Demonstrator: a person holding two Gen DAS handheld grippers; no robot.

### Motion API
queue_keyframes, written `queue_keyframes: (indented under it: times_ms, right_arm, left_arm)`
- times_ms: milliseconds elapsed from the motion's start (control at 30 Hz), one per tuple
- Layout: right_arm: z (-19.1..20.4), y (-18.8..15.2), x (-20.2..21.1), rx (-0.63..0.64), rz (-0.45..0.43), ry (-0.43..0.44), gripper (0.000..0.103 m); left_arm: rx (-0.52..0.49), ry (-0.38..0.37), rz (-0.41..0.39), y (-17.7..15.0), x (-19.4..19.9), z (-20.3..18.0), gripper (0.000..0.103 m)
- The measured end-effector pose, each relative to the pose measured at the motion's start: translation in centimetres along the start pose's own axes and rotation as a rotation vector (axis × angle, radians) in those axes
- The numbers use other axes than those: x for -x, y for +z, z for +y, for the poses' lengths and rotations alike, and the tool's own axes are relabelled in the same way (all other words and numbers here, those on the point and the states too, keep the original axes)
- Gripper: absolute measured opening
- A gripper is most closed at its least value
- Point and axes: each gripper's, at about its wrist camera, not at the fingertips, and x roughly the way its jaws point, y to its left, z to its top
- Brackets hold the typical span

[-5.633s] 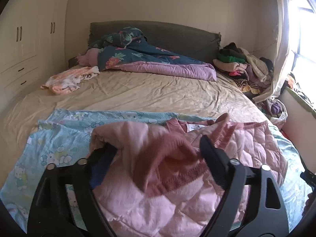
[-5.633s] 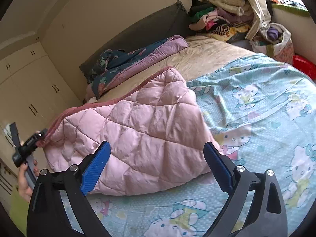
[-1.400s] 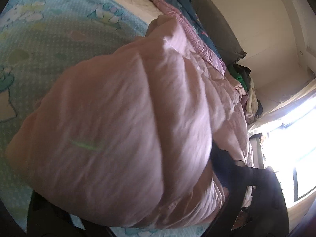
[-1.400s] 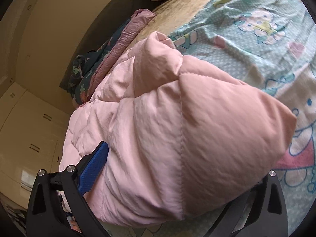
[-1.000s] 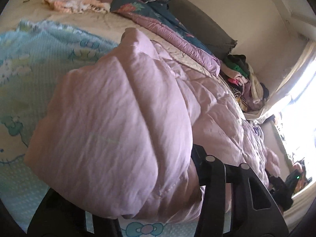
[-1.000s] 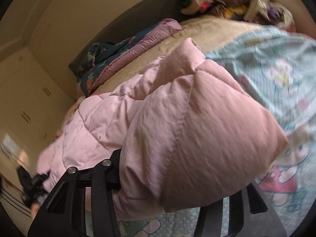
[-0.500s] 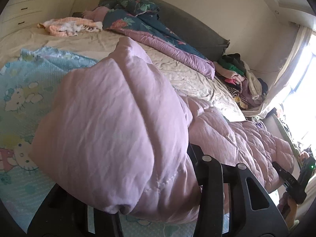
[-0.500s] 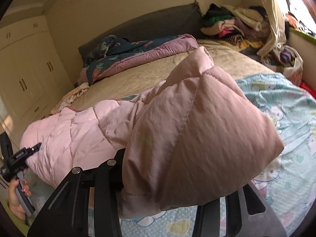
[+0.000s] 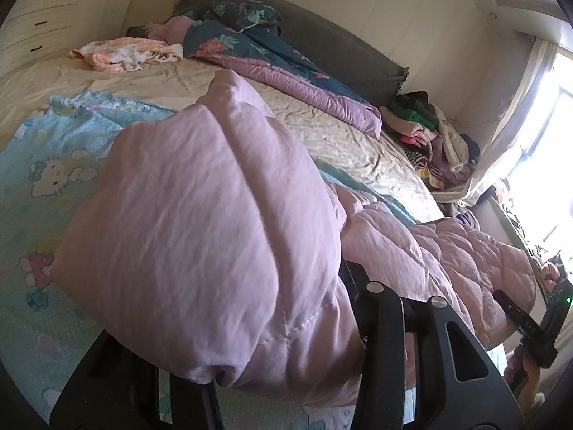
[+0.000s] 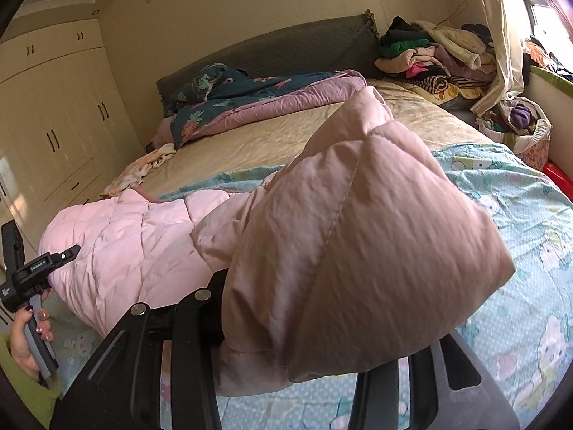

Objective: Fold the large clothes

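A pink quilted jacket (image 9: pixel 200 222) lies across the light blue cartoon-print sheet (image 9: pixel 53 165) on the bed. My left gripper (image 9: pixel 258 369) is shut on one end of the jacket and holds it lifted; the fabric bulges over and hides the fingertips. My right gripper (image 10: pixel 293 362) is shut on the other end of the jacket (image 10: pixel 358 236), lifted the same way. The jacket's middle (image 10: pixel 125 243) sags onto the sheet between them. Each view shows the other hand-held gripper at its edge.
A dark floral and purple duvet (image 9: pixel 272 61) is bunched by the grey headboard (image 10: pixel 286 50). A peach cloth (image 9: pixel 121 53) lies on the beige bedsheet. A pile of clothes (image 10: pixel 429 57) sits at the far corner by the curtain. Cream wardrobes (image 10: pixel 53 114) stand beside the bed.
Both grippers closed on the jacket's ends about a second ago, then lifted and levelled. The jacket is now stretched between them, and more of the bed shows.
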Motion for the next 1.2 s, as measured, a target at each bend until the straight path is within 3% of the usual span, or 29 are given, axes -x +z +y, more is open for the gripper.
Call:
queue_keyframes:
  times_ms: [833,1200]
  right_arm:
    - [1.3,-7.7,7.2,-0.070,0.006,0.010,0.038]
    - [-0.9,-9.4,5.9,-0.211,0.071,-0.003,0.043]
  left_arm:
    - [0.013,0.023,0.053,-6.4,6.5,2.3,0.038]
    - [0.015,0.065,0.086,-7.8,5.5,3.1,0.049]
